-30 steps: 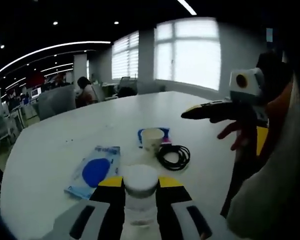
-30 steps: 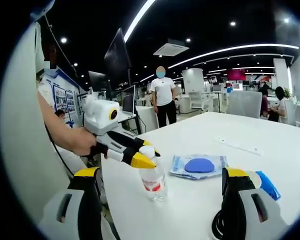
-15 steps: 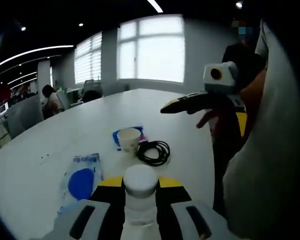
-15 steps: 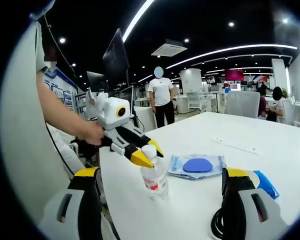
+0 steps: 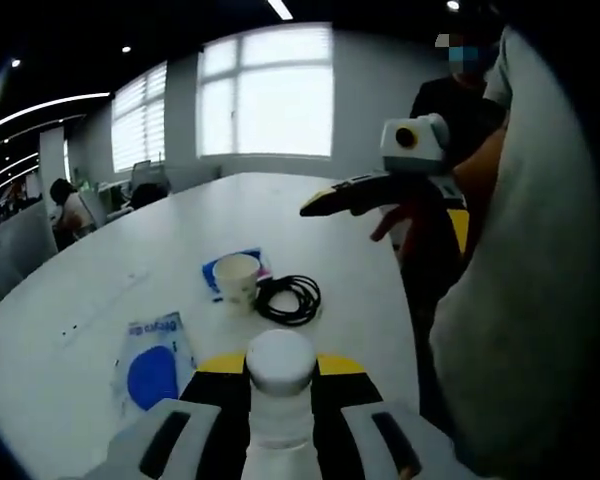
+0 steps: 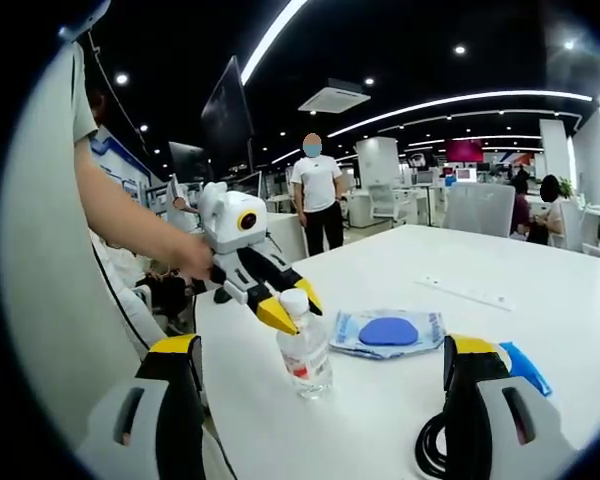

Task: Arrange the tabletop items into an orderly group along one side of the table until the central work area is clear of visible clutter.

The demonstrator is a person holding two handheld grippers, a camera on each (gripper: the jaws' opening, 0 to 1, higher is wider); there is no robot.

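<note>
A clear water bottle (image 5: 280, 372) with a white cap and a red label stands near the table's edge, and my left gripper (image 6: 280, 308) is shut on its neck. The bottle (image 6: 304, 358) leans slightly. Farther along the white table (image 5: 310, 205) lie a packet with a blue disc (image 5: 148, 358), a paper cup (image 5: 236, 280) on a blue item (image 5: 213, 270), and a coiled black cable (image 5: 288, 300). My right gripper (image 6: 322, 347) is open with nothing between its jaws; it hovers above the table (image 5: 320, 206), apart from the items. The cable (image 6: 430, 452) lies just by its right jaw.
The person's arm and torso (image 5: 525, 300) take up the right side of the left gripper view. A standing person (image 6: 315, 195) and desks with monitors are behind the table's near end. Bare tabletop (image 6: 480, 275) stretches past the packet (image 6: 385, 332); office chairs stand beyond.
The left gripper has tipped steeper and swung its view, still shut on the bottle, which stays at about the same spot. The right gripper stays open and has hardly moved.
</note>
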